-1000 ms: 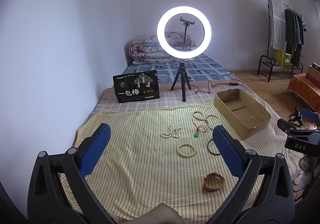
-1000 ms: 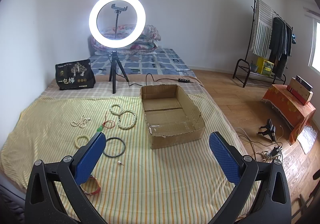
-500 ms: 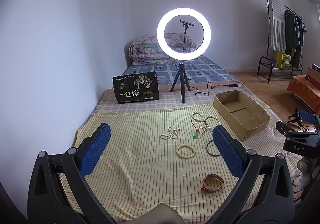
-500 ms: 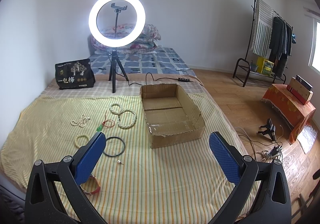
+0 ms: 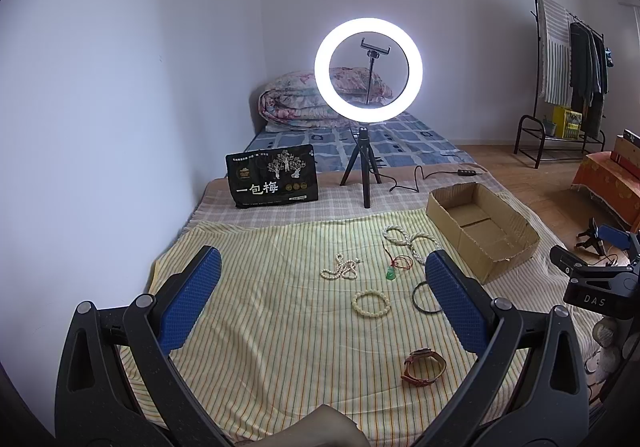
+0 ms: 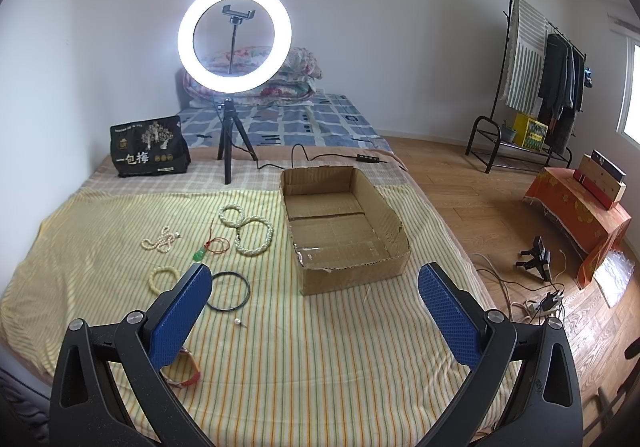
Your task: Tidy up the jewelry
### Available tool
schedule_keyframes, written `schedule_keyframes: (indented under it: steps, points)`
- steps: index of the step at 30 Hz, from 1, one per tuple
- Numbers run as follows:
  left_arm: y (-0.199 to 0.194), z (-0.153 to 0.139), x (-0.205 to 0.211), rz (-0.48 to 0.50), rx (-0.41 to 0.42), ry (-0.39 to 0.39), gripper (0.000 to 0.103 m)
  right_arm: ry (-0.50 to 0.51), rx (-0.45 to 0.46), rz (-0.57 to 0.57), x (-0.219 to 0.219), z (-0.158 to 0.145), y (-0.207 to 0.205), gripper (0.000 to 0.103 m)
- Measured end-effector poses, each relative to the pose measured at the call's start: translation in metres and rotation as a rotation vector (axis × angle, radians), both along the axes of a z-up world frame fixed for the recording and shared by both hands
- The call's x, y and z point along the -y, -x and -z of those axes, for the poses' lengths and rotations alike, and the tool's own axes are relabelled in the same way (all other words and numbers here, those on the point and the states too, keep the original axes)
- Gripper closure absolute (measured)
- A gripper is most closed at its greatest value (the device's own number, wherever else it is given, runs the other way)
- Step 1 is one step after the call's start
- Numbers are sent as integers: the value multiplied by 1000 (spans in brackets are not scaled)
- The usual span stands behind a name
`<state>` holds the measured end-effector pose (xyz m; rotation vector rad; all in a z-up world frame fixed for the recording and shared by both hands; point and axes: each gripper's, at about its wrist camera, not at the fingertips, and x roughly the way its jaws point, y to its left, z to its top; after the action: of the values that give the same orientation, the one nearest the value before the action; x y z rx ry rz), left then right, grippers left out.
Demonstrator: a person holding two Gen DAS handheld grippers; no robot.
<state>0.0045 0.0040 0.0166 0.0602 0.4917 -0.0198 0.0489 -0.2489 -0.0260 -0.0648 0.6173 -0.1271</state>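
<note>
Jewelry lies on a yellow striped cloth (image 5: 260, 327): a cream bead bracelet (image 5: 371, 303), a tangled bead strand (image 5: 340, 268), a green pendant on red cord (image 5: 391, 273), a white bead necklace (image 6: 246, 223), a black ring (image 6: 228, 290), a brown leather watch (image 5: 423, 366) and a small pin (image 6: 239, 323). An empty cardboard box (image 6: 340, 223) stands to their right. My left gripper (image 5: 320, 299) is open and empty above the cloth's near side. My right gripper (image 6: 314, 311) is open and empty, in front of the box; it also shows in the left wrist view (image 5: 600, 287).
A lit ring light on a tripod (image 5: 367, 71) and a black bag (image 5: 272, 181) stand behind the cloth. Folded quilts (image 6: 280, 79) lie at the far wall. A clothes rack (image 6: 532, 67), an orange-draped stand (image 6: 580, 215) and floor cables (image 6: 536, 287) are at the right.
Both grippers stay open and empty. The left wrist view has shifted slightly; the jewelry and box sit a little higher in it. The right view barely changes.
</note>
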Motion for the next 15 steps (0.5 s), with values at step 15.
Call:
schedule_keyframes:
  steps: [15]
  points:
    - [1, -1, 0, 0, 4, 1, 0, 0, -1, -1, 0, 0, 0, 1]
